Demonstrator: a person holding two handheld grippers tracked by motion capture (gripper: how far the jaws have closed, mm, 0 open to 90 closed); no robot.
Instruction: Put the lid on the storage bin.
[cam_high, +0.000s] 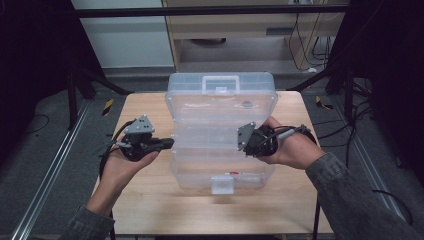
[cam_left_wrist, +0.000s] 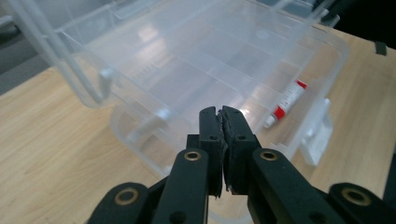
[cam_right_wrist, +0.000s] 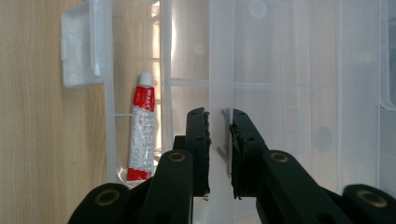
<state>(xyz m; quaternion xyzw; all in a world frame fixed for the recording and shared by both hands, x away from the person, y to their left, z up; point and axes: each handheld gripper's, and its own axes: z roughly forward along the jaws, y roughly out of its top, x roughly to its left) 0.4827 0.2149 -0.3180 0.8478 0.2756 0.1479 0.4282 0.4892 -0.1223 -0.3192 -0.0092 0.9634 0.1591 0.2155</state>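
A light wooden table (cam_high: 150, 200) stands on grey floor (cam_high: 45, 165). Behind it is a pale cabinet (cam_high: 240, 30) with cables (cam_high: 312, 45) beside it. Black frame bars (cam_high: 210, 10) and metal rails (cam_high: 50, 170) surround it.

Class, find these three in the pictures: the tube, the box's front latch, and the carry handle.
tube (cam_right_wrist: 142, 135), right gripper view, on its printed white body
front latch (cam_high: 222, 184), high view, on its flat tab
carry handle (cam_high: 220, 78), high view, on its top bar

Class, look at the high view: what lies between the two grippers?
In the high view, the clear plastic organizer box lies between the left gripper and the right gripper, lid open.
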